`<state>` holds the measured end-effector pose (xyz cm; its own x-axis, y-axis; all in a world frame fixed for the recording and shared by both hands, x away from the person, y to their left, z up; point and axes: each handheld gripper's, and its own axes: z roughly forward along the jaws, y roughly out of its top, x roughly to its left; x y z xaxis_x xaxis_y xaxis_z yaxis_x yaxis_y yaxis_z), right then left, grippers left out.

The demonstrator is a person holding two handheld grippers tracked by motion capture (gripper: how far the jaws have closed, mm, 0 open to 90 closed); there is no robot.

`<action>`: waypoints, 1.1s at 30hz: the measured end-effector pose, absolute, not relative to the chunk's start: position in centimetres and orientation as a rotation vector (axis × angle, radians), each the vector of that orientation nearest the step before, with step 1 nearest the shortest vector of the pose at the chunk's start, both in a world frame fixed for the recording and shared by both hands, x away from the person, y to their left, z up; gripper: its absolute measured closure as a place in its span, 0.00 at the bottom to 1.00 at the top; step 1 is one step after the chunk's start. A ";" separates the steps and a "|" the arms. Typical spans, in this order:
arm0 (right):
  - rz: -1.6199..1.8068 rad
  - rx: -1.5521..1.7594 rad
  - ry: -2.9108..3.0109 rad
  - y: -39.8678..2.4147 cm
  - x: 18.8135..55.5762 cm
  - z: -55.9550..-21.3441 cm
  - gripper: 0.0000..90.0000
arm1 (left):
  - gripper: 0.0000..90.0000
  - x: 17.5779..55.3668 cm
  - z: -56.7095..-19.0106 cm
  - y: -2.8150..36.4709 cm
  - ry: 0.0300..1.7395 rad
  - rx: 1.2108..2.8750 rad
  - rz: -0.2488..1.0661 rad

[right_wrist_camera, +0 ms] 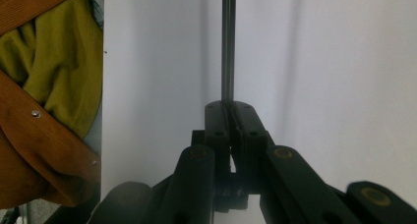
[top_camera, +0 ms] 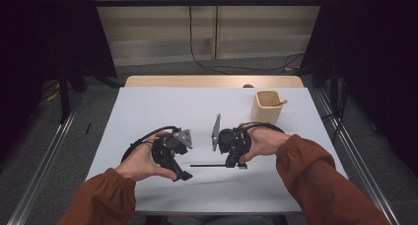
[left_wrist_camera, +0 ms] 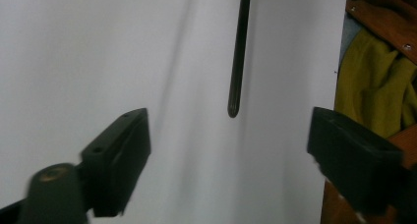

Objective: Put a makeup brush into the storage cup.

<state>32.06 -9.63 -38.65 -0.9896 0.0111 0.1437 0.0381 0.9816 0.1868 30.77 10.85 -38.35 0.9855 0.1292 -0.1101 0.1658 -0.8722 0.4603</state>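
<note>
Holding the thin black rod clamped in your right tongs, keep it level above the table while your wide-open left tongs close around its free tip.

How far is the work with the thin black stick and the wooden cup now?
Done: the right gripper is shut on the thin black stick, low over the white table. In hand: the left gripper is open, its jaws standing either side of the stick's free end. Left, probably: the stick is not yet in the wooden cup, which stands apart near the far right corner and already holds something wooden.
</note>
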 end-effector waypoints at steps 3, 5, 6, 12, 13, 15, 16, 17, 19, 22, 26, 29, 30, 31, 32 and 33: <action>-0.277 -0.029 -2.986 -9.5 32.0 -38.6 0.96 | 0.31 30.9 -38.5 10.7 0.209 2.642 -0.104; -0.281 -0.025 -2.990 -9.4 32.0 -38.6 0.96 | 0.38 31.1 -38.5 10.7 0.206 2.632 -0.117; -0.287 -0.020 -2.989 -9.3 32.0 -38.6 0.96 | 0.39 31.2 -38.5 10.6 0.202 2.634 -0.123; -0.290 -0.011 -2.985 -9.1 32.0 -38.7 0.96 | 0.56 31.4 -38.7 10.4 0.216 2.605 -0.178; -0.284 -0.023 -2.989 -9.0 31.9 -38.7 0.96 | 0.59 31.4 -38.6 10.4 0.211 2.606 -0.179; -0.286 0.000 -2.985 -9.0 31.9 -38.7 0.96 | 0.62 31.5 -38.7 10.3 0.217 2.600 -0.196; -0.287 -0.002 -2.985 -8.9 31.9 -38.6 0.96 | 0.64 31.5 -38.7 10.3 0.211 2.606 -0.199; -0.290 -0.006 -2.985 -8.9 31.9 -38.6 0.96 | 0.64 31.6 -38.8 10.2 0.212 2.606 -0.202; -0.306 -0.009 -2.982 -8.9 31.9 -38.6 0.96 | 0.67 31.6 -39.0 10.1 0.215 2.604 -0.210; -0.316 0.002 -2.985 -8.8 32.0 -38.7 0.96 | 0.71 31.7 -39.1 9.9 0.212 2.594 -0.219; -0.324 0.015 -2.985 -8.5 31.9 -38.8 0.96 | 0.75 31.7 -39.2 9.5 0.191 2.608 -0.223; -0.333 0.008 -2.987 -8.5 31.9 -38.7 0.96 | 0.80 31.8 -39.4 9.4 0.207 2.595 -0.230; -0.331 0.004 -2.990 -8.6 31.9 -38.7 0.96 | 0.80 31.9 -39.4 9.4 0.197 2.607 -0.227; -0.328 0.008 -2.989 -8.6 31.9 -38.7 0.96 | 0.81 32.0 -39.4 9.4 0.194 2.608 -0.235; -0.327 0.004 -2.990 -8.6 31.8 -38.7 0.96 | 0.82 31.9 -39.4 9.4 0.203 2.602 -0.239; -0.327 0.007 -2.988 -8.6 31.8 -38.6 0.96 | 0.83 31.8 -39.4 9.4 0.202 2.600 -0.237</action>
